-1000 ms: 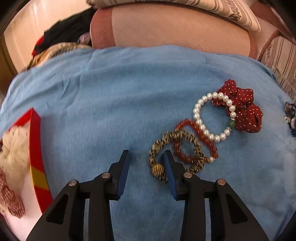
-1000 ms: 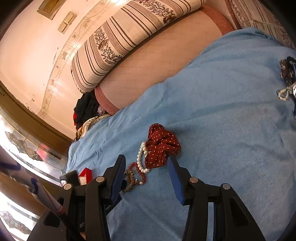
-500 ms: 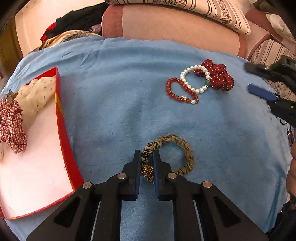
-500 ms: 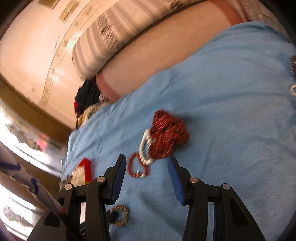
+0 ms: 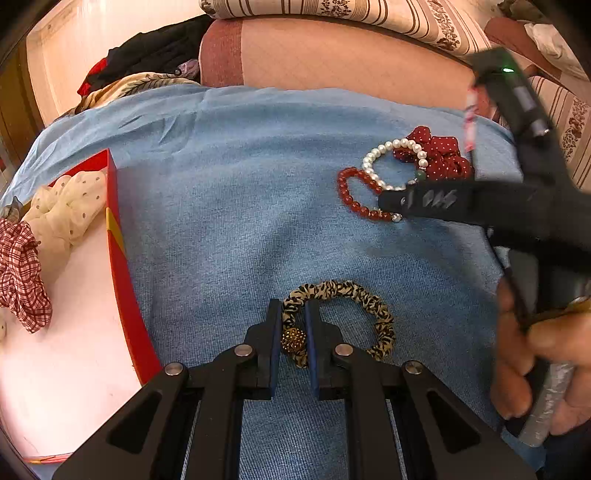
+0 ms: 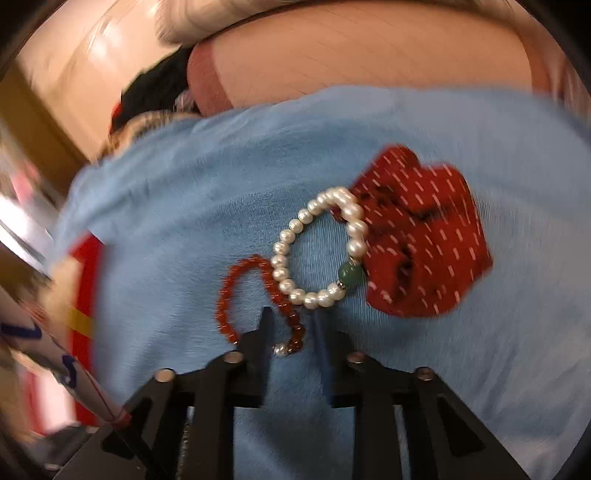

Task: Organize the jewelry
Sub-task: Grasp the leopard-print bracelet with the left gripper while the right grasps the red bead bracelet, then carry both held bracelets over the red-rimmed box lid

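Observation:
My left gripper (image 5: 291,317) is shut on a leopard-print bracelet (image 5: 369,295), pinching it just above its gold bead; the loop lies on the blue cloth (image 5: 240,184). Farther back a red bead bracelet (image 5: 347,192), a pearl bracelet (image 5: 373,162) and a red dotted scrunchie (image 5: 439,155) lie together. My right gripper (image 6: 291,325) is low over them, its jaws closing. The near end of the red bead bracelet (image 6: 225,295) sits between the jaws, and the pads do not press it. The pearl bracelet (image 6: 284,243) and scrunchie (image 6: 424,240) lie just beyond.
A red-rimmed tray (image 5: 118,236) at the left holds a cream scrunchie (image 5: 66,206) and a checked scrunchie (image 5: 22,266). A pink bolster (image 5: 332,55) and striped pillow (image 5: 332,11) bound the cloth at the back. A hand (image 5: 535,350) holds the right gripper.
My left gripper shut on the leopard bracelet and pulled it away from the other pieces. The right gripper rolled, dropped over the red bead bracelet, and its jaws narrowed.

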